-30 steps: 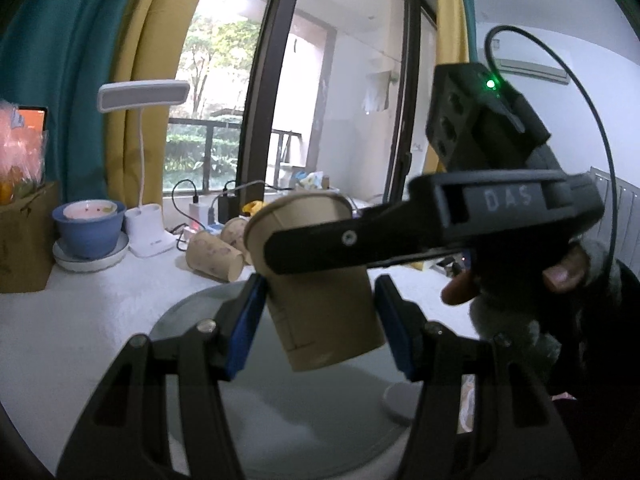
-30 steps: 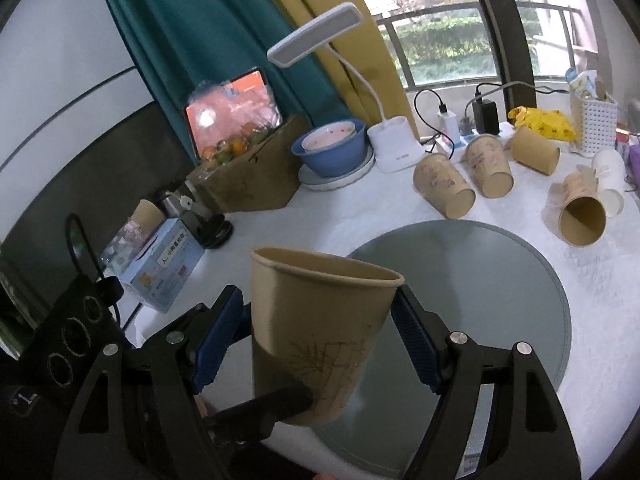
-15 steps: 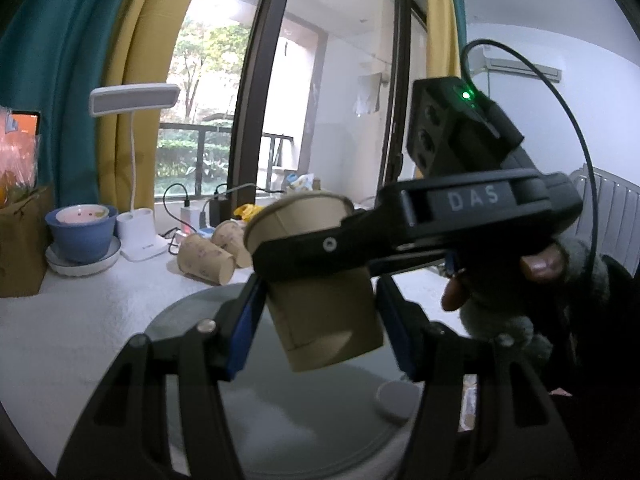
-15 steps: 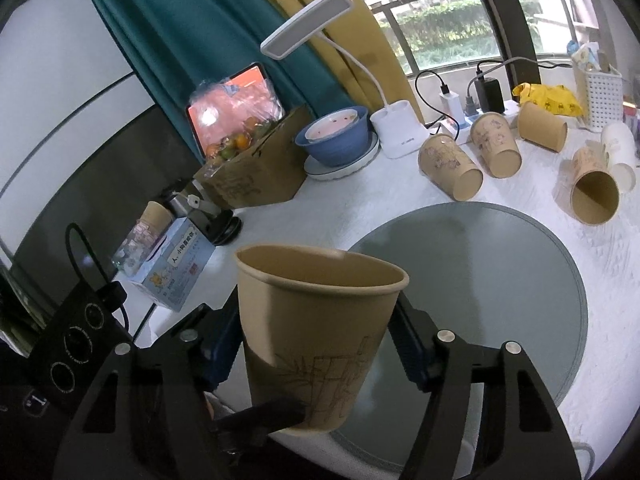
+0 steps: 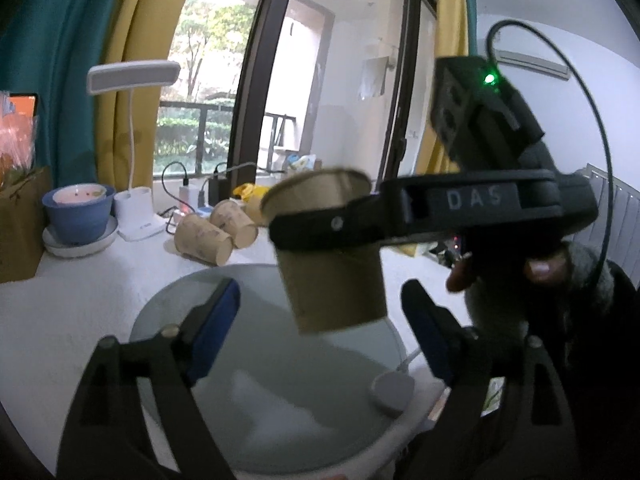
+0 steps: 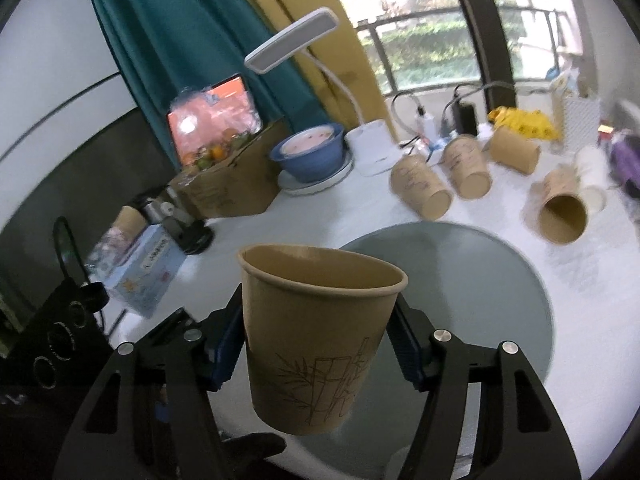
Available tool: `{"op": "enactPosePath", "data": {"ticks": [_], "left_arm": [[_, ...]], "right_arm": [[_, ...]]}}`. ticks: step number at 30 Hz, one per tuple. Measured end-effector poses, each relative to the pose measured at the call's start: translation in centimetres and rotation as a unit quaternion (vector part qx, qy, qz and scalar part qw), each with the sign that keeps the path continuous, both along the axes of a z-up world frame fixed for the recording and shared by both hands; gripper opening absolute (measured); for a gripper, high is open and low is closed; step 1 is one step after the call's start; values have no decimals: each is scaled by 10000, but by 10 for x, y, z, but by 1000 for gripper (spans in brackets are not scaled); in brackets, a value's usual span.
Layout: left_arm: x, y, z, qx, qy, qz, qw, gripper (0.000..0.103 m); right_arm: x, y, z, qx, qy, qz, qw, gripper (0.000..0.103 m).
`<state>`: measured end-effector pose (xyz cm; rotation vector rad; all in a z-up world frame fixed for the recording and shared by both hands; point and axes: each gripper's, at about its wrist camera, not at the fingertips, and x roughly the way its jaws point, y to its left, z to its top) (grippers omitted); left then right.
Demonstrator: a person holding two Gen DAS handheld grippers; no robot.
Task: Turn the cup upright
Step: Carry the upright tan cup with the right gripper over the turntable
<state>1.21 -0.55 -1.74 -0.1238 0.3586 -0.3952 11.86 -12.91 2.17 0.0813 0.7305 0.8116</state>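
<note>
A brown paper cup [image 6: 320, 336] with a bamboo print stands upright, mouth up, between the blue pads of my right gripper [image 6: 320, 350], which is shut on it and holds it above the round grey mat [image 6: 500, 300]. In the left wrist view the same cup [image 5: 332, 256] hangs in the air, crossed by the right gripper's black finger [image 5: 320, 224]. My left gripper [image 5: 320, 328] is open and empty, just below and in front of the cup, its blue pads apart from it.
Several paper cups [image 6: 420, 188] lie on their sides at the back of the white table [image 6: 320, 208]. A blue bowl [image 6: 308, 152], white desk lamp [image 6: 372, 148], cardboard box of fruit [image 6: 224, 184] and tissue box [image 6: 140, 276] stand left. A white puck [image 5: 392, 392] lies at the mat's near edge.
My left gripper has opened and let go of the cup, pulling back slightly. The right gripper keeps the cup and has lifted it a little, upright.
</note>
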Motion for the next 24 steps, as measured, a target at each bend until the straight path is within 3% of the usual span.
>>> {"op": "enactPosePath", "data": {"ticks": [13, 24], "left_arm": [[10, 21, -15, 54, 579, 335, 9977, 84], [25, 57, -13, -281, 728, 974, 9922, 84]], "right_arm": [[-7, 0, -3, -482, -918, -538, 9932, 67], [-7, 10, -17, -1026, -1564, -853, 9786, 67]]}}
